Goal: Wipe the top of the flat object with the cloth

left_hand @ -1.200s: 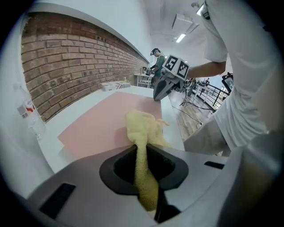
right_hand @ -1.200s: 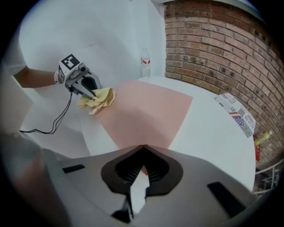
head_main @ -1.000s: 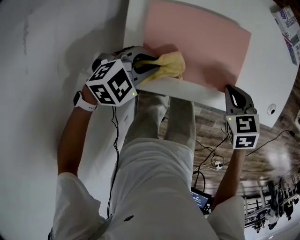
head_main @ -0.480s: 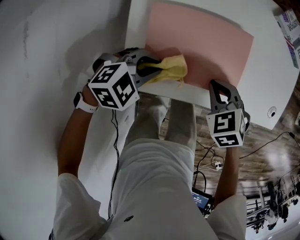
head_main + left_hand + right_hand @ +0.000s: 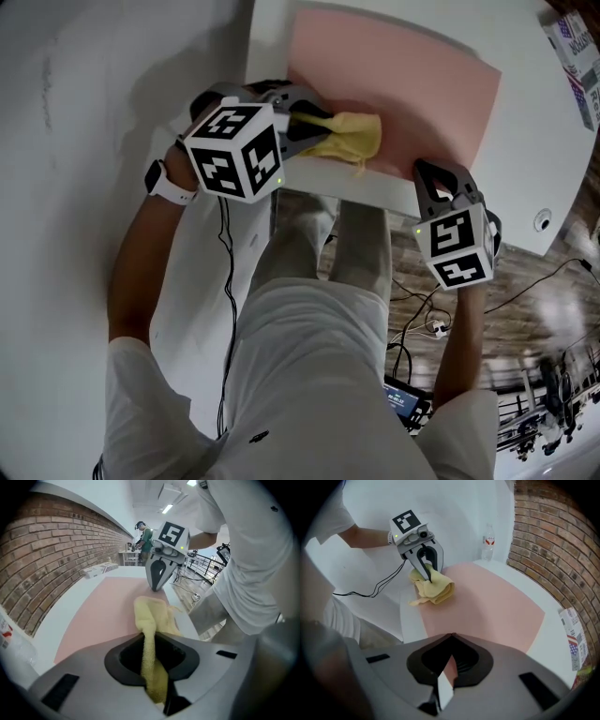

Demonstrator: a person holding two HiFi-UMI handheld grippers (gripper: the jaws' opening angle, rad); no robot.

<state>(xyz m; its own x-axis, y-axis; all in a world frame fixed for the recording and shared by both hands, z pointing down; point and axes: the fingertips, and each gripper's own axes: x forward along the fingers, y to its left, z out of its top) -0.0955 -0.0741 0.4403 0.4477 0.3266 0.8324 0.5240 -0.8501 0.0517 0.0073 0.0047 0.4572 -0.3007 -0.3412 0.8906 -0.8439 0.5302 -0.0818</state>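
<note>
A pink flat mat [image 5: 403, 84] lies on the white table [image 5: 530, 178]. A crumpled yellow cloth [image 5: 354, 137] rests on the mat's near left part, close to the table's front edge. My left gripper [image 5: 314, 127] is shut on the cloth; in the left gripper view the cloth [image 5: 152, 616] runs out between the jaws onto the mat [image 5: 103, 611]. My right gripper [image 5: 429, 169] is shut with nothing in it, its tips at the mat's near edge, right of the cloth. The right gripper view shows the cloth [image 5: 433, 588], left gripper [image 5: 426, 573] and mat [image 5: 487, 606].
A printed box [image 5: 577, 47] sits at the table's far right. A water bottle [image 5: 488, 543] stands at the far corner by the brick wall [image 5: 562, 536]. A white wall runs along the left. Cables [image 5: 422, 319] lie on the wooden floor below.
My right gripper has moved left along the mat's near edge from its near right corner. The left gripper has carried the cloth a little to the right on the mat.
</note>
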